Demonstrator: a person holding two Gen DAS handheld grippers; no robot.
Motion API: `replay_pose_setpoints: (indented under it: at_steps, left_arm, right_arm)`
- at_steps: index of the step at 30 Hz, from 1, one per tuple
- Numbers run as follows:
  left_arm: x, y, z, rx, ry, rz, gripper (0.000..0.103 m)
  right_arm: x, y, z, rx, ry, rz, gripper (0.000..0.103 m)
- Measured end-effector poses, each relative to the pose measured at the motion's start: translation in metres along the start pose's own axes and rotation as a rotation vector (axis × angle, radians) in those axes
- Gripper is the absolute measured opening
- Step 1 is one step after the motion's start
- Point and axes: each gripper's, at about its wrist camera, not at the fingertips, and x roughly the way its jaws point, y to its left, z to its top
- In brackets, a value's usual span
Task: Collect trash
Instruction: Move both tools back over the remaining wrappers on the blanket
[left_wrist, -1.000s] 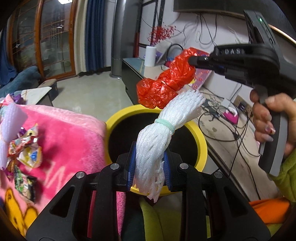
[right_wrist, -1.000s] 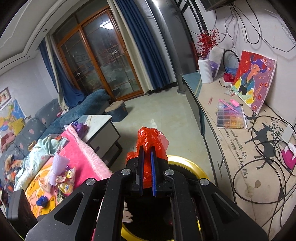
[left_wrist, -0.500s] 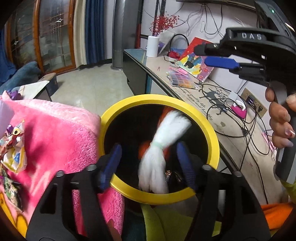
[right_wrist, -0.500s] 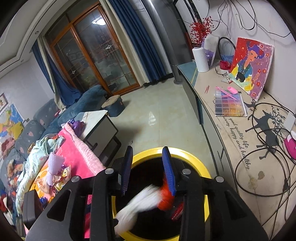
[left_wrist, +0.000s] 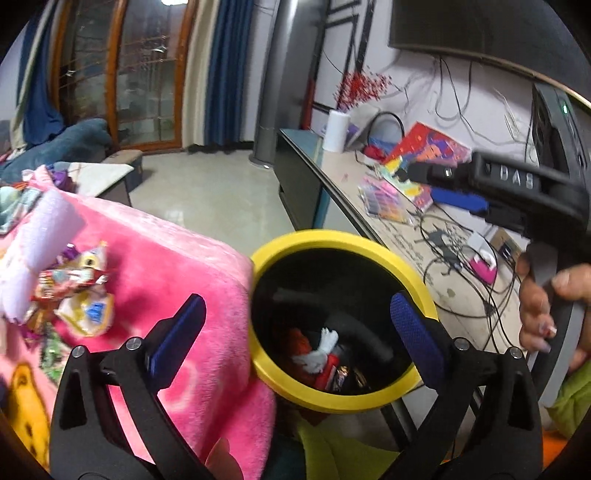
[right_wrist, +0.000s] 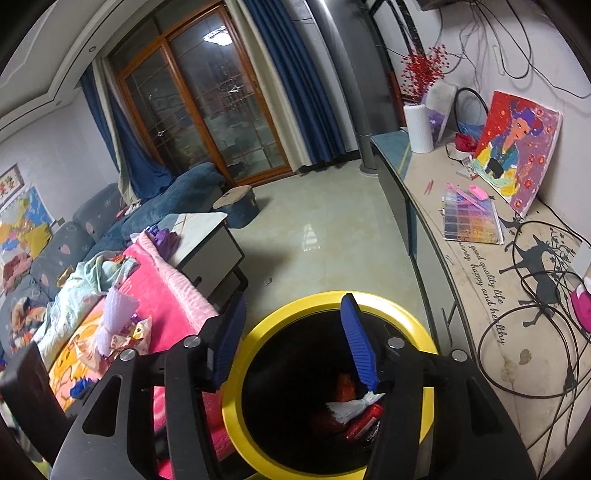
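A black bin with a yellow rim (left_wrist: 373, 251) (right_wrist: 413, 314) stands below both grippers. At its bottom lie the white foam net (left_wrist: 319, 352) (right_wrist: 349, 408) and the red plastic bag (left_wrist: 297, 341) (right_wrist: 345, 384), among other wrappers. My left gripper (left_wrist: 297, 319) hangs over the bin's near edge, its jaws still opening and nothing between them. My right gripper (right_wrist: 293, 325) is above the bin too, jaws opening and empty; in the left wrist view it shows at the right (left_wrist: 456, 197), held by a hand. Snack wrappers (left_wrist: 75, 295) (right_wrist: 129, 332) and a pale foam sleeve (left_wrist: 35, 247) lie on the pink blanket.
The pink blanket (left_wrist: 177, 266) borders the bin on the left. A long sideboard (right_wrist: 480, 277) with cables, a bead box and a painting runs along the right. A low white table (right_wrist: 207, 243) and a blue sofa (right_wrist: 177, 192) stand beyond, with bare floor between.
Both grippers opened. The white foam net dropped from the left one and the red bag from the right one into the bin. The left gripper shifted a little toward the blanket.
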Motion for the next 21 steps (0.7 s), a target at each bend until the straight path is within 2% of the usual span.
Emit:
replay_pose_setpoints:
  at_steps: [6, 16, 21]
  left_arm:
    - [-0.025, 0.017, 0.007, -0.030, -0.064, 0.057, 0.092]
    - [-0.060, 0.047, 0.010, -0.112, -0.136, 0.111, 0.092]
    - [-0.075, 0.060, 0.009, -0.140, -0.166, 0.134, 0.092]
  right_arm:
    - [-0.004, 0.022, -0.004, -0.040, 0.007, 0.049, 0.053]
    - [-0.016, 0.062, -0.010, -0.103, 0.001, 0.137, 0.055]
    - [-0.021, 0.079, -0.013, -0.136, -0.013, 0.166, 0.064]
